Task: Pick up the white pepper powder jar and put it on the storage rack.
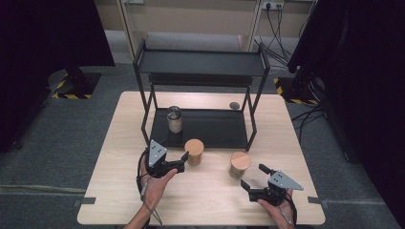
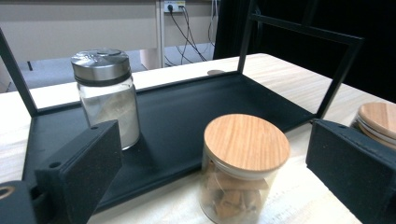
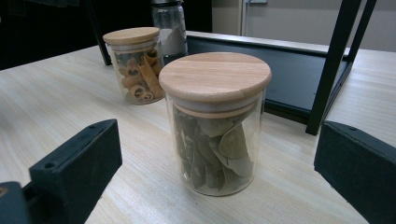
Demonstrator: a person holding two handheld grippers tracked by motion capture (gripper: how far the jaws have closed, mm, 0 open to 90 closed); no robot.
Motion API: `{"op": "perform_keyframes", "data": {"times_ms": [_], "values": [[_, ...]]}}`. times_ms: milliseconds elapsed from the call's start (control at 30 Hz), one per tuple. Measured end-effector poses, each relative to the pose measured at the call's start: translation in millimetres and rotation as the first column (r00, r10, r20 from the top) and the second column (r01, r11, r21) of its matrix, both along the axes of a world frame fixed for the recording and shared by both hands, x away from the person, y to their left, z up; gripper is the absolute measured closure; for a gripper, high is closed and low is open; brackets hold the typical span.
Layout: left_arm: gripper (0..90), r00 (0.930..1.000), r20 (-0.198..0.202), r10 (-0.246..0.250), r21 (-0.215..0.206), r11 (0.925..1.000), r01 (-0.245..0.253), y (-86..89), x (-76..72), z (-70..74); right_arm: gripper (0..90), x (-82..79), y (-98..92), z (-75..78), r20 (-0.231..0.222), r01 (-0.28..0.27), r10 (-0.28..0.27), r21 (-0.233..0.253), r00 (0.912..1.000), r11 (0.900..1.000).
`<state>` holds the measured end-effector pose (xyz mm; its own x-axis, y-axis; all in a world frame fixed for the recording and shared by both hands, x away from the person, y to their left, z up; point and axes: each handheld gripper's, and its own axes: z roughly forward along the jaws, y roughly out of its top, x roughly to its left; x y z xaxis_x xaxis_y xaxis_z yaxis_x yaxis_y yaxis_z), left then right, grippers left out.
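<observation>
While parted wide, left gripper (image 1: 180,161) poised just short of cinnamon jar (image 1: 194,151) beside black rack (image 1: 200,128). Right gripper (image 1: 253,177), likewise spread and grasping nothing, near bay-leaf jar (image 1: 239,164).

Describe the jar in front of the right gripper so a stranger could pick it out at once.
Start at the black two-tier rack on the wooden table. In front of its right front leg stands the bay leaf jar, clear glass with a flat wooden lid. The cinnamon jar has the same lid but holds brown sticks; the metal-lidded jar sits on the rack.

Evenly lit; edges perhaps soft.
</observation>
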<state>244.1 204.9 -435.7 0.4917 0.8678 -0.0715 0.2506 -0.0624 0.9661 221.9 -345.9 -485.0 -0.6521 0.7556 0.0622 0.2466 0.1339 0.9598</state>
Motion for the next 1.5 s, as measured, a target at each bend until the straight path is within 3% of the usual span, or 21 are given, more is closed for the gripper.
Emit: {"op": "perform_keyframes", "data": {"times_ms": [1500], "values": [[2.8, 0.9984, -0.007, -0.056, -0.012, 0.9984, 0.056, 4.2, -36.4, -28.7, 1.2, -0.2, 0.3, 0.2, 0.000, 0.002, -0.002, -0.001, 1.0000, 1.000]]}}
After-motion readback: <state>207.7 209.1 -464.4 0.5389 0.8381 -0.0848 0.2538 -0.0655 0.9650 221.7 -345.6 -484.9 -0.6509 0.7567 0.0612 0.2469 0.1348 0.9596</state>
